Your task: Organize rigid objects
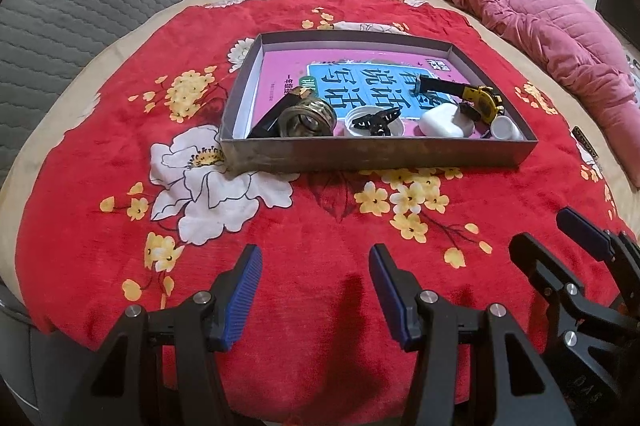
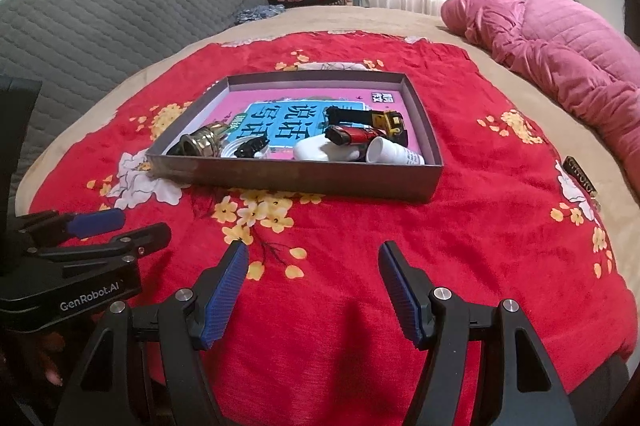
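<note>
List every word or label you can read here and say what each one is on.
"GenRobot.AI": on the left gripper body, right wrist view.
"说话": large upside-down characters on the pink book in the grey box; its other print is too small.
White bottle label: too blurred.

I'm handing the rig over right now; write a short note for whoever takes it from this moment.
Left gripper: open, empty, above the red blanket.
Right gripper: open, empty, beside it.
The grey tray holds the brass jar, black clip, white case, red toy car, yellow toy truck and white bottle, on a pink book.
Done: all visible items are in the tray.
Left: apparently only tidying within the tray.
</note>
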A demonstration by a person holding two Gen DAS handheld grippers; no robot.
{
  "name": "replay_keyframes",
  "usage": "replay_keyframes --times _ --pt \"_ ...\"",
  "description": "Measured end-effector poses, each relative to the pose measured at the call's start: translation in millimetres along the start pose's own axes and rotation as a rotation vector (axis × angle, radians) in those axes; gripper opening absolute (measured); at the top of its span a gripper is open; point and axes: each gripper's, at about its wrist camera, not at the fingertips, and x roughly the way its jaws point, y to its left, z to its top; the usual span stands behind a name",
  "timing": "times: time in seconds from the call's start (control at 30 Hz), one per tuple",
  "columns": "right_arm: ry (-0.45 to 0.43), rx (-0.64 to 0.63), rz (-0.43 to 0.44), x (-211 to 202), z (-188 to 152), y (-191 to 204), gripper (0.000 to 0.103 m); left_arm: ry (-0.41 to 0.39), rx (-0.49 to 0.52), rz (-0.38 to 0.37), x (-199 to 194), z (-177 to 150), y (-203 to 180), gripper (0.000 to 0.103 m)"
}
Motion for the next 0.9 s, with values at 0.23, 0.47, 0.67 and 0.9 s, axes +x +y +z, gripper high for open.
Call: replay_keyframes --times 0.23,0.47,0.67,0.9 --pt "-0.001 0.006 -0.008 -1 0 -2 0.069 -0.004 0.007 0.004 -1 -1 0 0.055" --pt "0.005 0.02 -0.01 0 1 -4 0.069 -0.002 0.018 0.011 -1 -1 0 0.055" --pt "0.011 0.033 -0.006 2 2 -7 0.069 0.006 0.019 -0.003 1 -1 -1 0.055" --pt "-0.006 0.046 -0.007 5 5 -12 0.069 0.03 -0.033 0.011 10 1 13 0.055"
